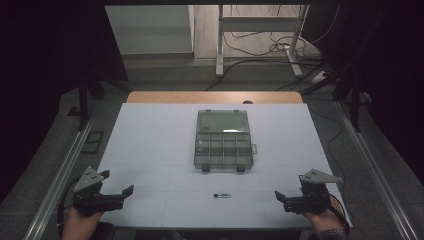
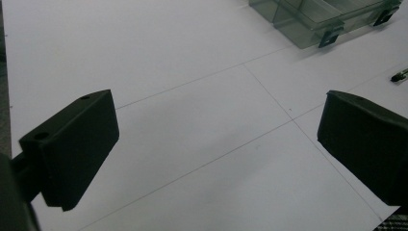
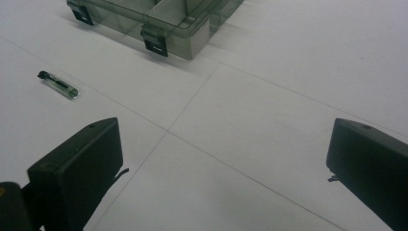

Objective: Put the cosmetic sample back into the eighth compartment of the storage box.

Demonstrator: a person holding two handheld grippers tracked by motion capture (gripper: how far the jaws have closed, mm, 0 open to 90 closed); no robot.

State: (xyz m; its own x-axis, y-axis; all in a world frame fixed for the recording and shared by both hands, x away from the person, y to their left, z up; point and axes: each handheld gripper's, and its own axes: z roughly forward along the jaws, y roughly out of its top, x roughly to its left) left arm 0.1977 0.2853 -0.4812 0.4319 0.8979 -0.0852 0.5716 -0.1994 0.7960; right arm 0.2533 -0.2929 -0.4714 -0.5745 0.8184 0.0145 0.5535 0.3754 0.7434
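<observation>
Here, a clear grey compartment box (image 1: 223, 141) lies open at the middle of the white table (image 1: 150, 145), its lid folded back toward the far edge. The tray is split into small cells; whether anything lies in them cannot be told from the high view, and those seen from the gripper views look bare. Two dark latches hang from its near wall. Nearer the person, well apart from the box, a small clear vial with a dark cap (image 1: 222, 195) lies flat, its long axis running left to right, the cap toward the left. The left gripper (image 1: 120, 194) and right gripper (image 1: 281, 199) hover at the near corners, each with jaws spread wide and holding nothing.
</observation>
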